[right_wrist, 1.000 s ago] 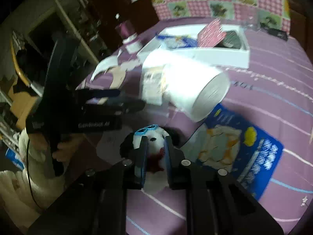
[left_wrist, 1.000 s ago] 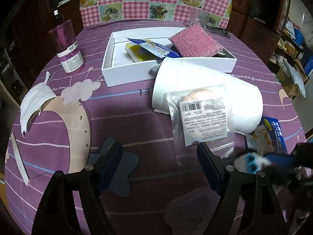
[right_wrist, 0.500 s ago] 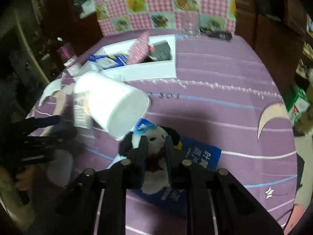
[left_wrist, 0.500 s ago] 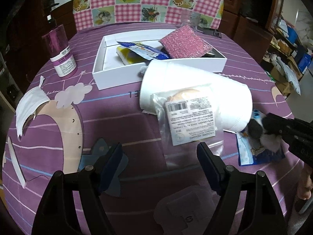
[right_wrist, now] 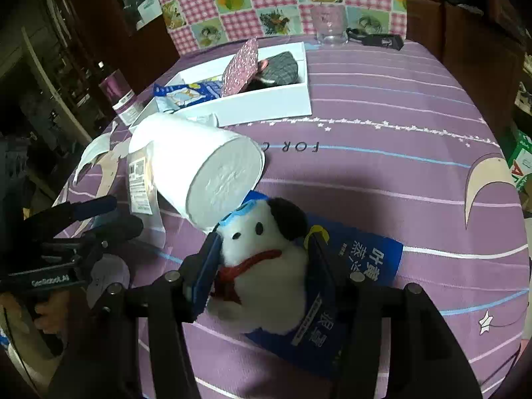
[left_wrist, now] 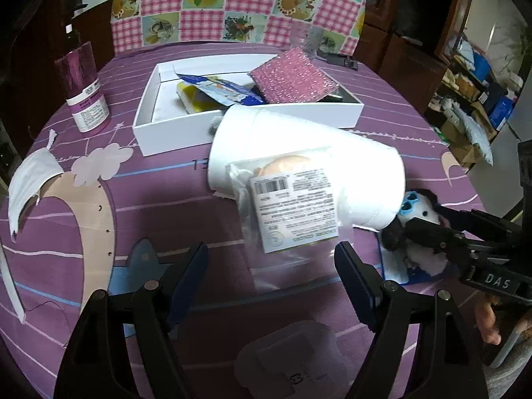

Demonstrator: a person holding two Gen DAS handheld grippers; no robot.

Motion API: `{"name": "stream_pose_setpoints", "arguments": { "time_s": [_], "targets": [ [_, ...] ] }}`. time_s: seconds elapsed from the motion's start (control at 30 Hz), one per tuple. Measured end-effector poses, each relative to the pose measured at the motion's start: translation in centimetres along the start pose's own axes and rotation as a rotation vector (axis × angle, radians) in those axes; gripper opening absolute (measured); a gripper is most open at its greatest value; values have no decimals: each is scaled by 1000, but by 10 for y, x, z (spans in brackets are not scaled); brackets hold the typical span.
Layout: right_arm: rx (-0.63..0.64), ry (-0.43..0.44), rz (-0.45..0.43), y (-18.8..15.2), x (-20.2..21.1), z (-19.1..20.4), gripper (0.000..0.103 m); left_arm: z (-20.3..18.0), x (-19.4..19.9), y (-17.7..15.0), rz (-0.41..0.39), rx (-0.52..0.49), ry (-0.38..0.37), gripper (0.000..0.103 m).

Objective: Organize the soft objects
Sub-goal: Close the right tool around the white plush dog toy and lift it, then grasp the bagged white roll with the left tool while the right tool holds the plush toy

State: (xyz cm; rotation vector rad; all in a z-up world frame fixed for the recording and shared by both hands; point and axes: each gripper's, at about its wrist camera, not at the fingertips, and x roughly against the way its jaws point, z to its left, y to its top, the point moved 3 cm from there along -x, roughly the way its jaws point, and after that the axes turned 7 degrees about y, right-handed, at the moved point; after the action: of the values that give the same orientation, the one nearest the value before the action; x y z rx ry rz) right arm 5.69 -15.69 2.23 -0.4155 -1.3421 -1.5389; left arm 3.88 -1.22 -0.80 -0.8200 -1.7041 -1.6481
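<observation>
- The right tongs [right_wrist: 264, 259] have just been opening; their jaws now stand apart on either side of the plush dog [right_wrist: 266, 259], which sits between them. The left pad looks to be at the dog's flank, the right one just clear; whether either presses I cannot tell.
- The plush dog, white with black ears and a red scarf, rests on a blue packet [right_wrist: 359, 266] on the bench [right_wrist: 399, 173], just beside the end of the white paper roll [right_wrist: 199, 163].
- The left tongs [left_wrist: 271, 272] are wide open and hold nothing; they hover over the bench, with the near end of a clear plastic bag [left_wrist: 289, 212] between their tips.
- That bag, with a printed label, leans against the paper roll.
- One white box [left_wrist: 199, 133] stands behind the roll; in it are one pink sparkly pad [left_wrist: 294, 81], one blue packet, one yellow item and one dark grey soft thing.
- One purple bottle [left_wrist: 84, 89] stands left of the box.
- One white face mask [left_wrist: 28, 179] lies at the left edge of the bench.
- One clear glass [right_wrist: 327, 30] stands at the far edge.
</observation>
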Motion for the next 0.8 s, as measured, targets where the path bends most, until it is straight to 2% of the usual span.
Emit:
{"name": "stream_pose_setpoints", "arguments": {
  "time_s": [0.2, 0.4, 0.5, 0.63, 0.73, 0.8],
  "targets": [
    [50, -34, 18, -4, -4, 7, 55, -8, 5, 0, -41, -4, -14, 79],
    [-23, -7, 15, -1, -3, -2, 55, -5, 0, 1, -22, 27, -24, 79],
    [-13, -8, 25, -1, -4, -1, 56, -3, -2, 3, -22, 50, -26, 79],
    [44, -39, 31, -2, -8, 7, 62, -1, -5, 3, -15, 75, -42, 79],
    [41, -60, 25, -3, -8, 9, 64, 0, -7, 4, -9, 88, -41, 79],
    [16, -39, 20, -3, -6, 8, 64, 2, -7, 4, -6, 100, -49, 79]
  ]
}}
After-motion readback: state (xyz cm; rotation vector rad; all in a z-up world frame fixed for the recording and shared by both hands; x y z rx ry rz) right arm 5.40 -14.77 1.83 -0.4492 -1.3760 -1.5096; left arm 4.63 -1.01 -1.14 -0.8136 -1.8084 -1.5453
